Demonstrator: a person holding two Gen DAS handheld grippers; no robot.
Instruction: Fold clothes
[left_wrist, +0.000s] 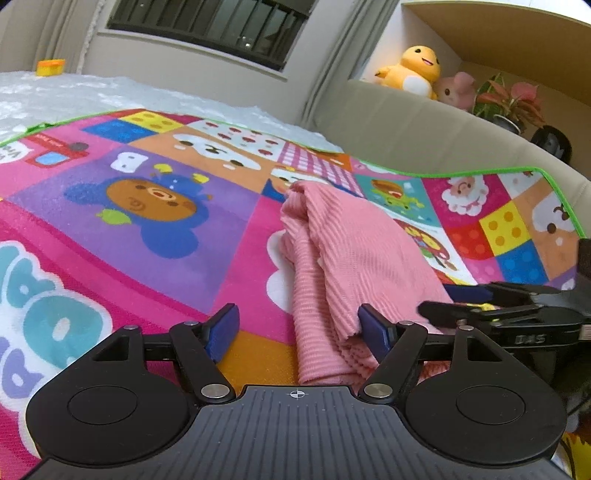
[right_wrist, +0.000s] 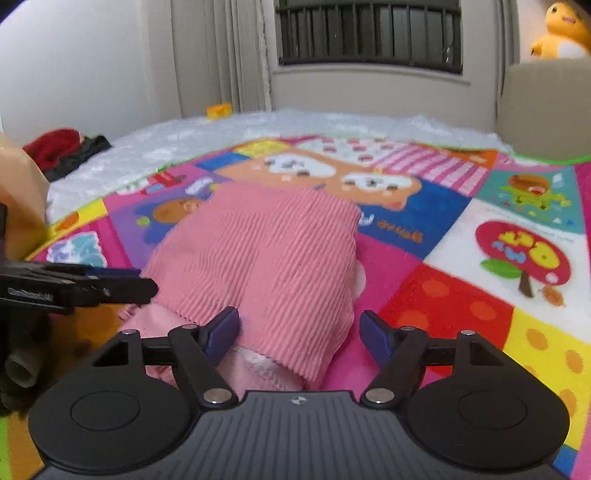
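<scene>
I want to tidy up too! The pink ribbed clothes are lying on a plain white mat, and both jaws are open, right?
Not quite. The mat is not plain white: the right wrist view shows bright cartoon squares. The pink ribbed clothes do lie on it, and both sets of jaws are open.

Left hand-held gripper (left_wrist: 299, 330) and right hand-held gripper (right_wrist: 299, 332): black linkage arms, blue finger pads (left_wrist: 223, 328), silver pivot screws, ribbed grey base with crosshair mark.

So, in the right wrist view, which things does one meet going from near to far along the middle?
Right gripper, open → pink ribbed garment → colourful play mat → white bed cover → barred window.
</scene>
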